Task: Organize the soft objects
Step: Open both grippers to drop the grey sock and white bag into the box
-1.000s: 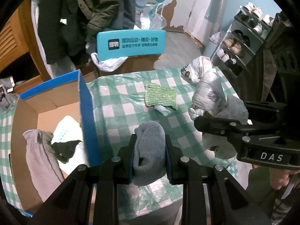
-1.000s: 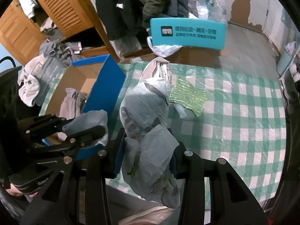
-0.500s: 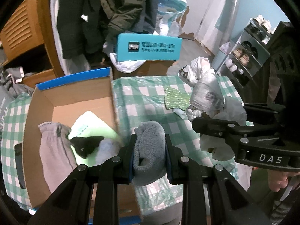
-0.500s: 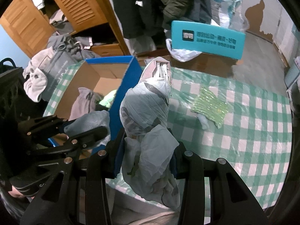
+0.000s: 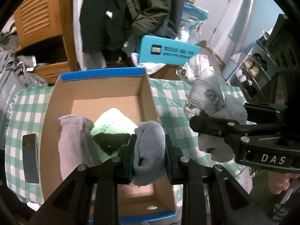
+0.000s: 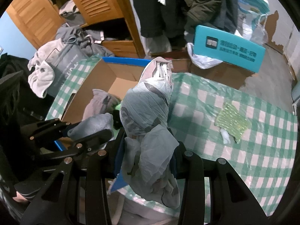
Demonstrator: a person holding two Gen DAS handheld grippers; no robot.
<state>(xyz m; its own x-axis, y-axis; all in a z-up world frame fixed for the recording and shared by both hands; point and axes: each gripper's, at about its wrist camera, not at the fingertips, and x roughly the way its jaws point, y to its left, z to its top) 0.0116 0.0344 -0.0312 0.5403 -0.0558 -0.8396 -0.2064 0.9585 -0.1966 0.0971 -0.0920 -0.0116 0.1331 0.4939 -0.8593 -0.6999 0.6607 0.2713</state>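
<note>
My left gripper point(image 5: 149, 155) is shut on a rolled grey sock point(image 5: 149, 148) and holds it above the open cardboard box point(image 5: 105, 88), near its right wall. The box holds a grey garment point(image 5: 73, 140), a pale green item point(image 5: 112, 120) and a black item point(image 5: 112, 140). My right gripper point(image 6: 146, 153) is shut on a white plastic-wrapped bundle point(image 6: 148, 112) beside the box, over the checked tablecloth. The right gripper also shows in the left wrist view point(image 5: 234, 129). The left gripper also shows in the right wrist view point(image 6: 86, 133). A green sequined cloth point(image 6: 232, 121) lies on the table.
The table has a green and white checked cloth point(image 6: 262, 150). A teal box point(image 6: 228, 48) sits on a brown carton behind the table. Dark coats point(image 5: 131, 9) hang behind. A wooden cabinet point(image 6: 105, 5), a clothes pile point(image 6: 75, 35) and a shoe rack point(image 5: 256, 65) surround the table.
Both grippers have moved left with their loads. My left gripper now hangs over the box's inside instead of the tablecloth. The right gripper has come closer to the box.
</note>
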